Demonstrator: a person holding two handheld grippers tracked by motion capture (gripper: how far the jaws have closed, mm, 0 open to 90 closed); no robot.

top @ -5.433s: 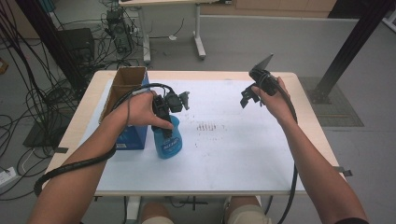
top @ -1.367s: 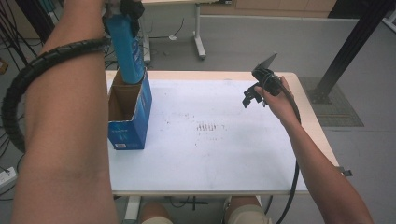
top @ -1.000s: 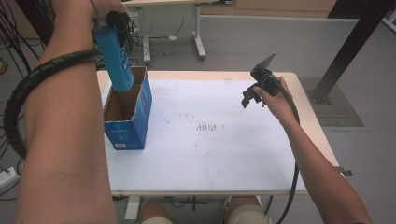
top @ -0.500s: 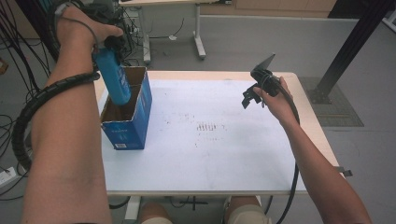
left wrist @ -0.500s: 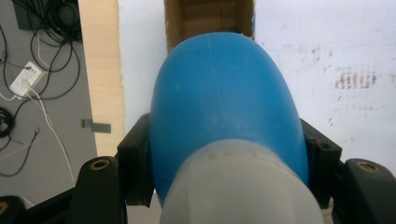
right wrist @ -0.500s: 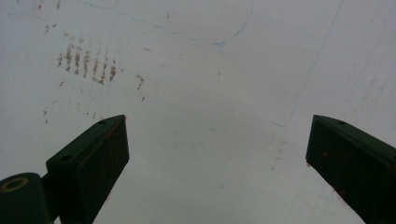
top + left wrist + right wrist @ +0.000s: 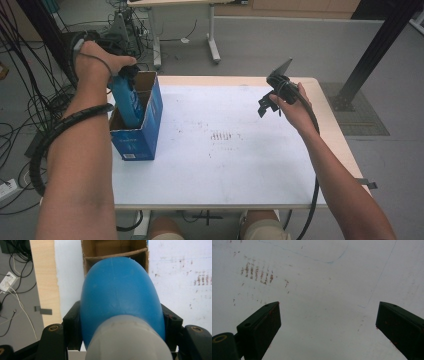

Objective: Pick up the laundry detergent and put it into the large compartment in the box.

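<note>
Blue plastic spray bottle (image 7: 127,102) being lowered into the open blue cardboard box (image 7: 142,134) at the left edge of the desk (image 7: 240,170).

The left gripper (image 7: 127,75) is clenched on the bottle's upper body, just below its grey cap; in the left gripper view both jaws press the blue shoulder (image 7: 120,297). The bottle's lower half is inside the box, tilted, apparently not yet seated on the bottom. Remaining, by judgement: finish the descent, release, withdraw. The right gripper (image 7: 267,102) hangs idle above the desk's far right part, its jaws spread wide and holding nothing (image 7: 328,322).
</note>
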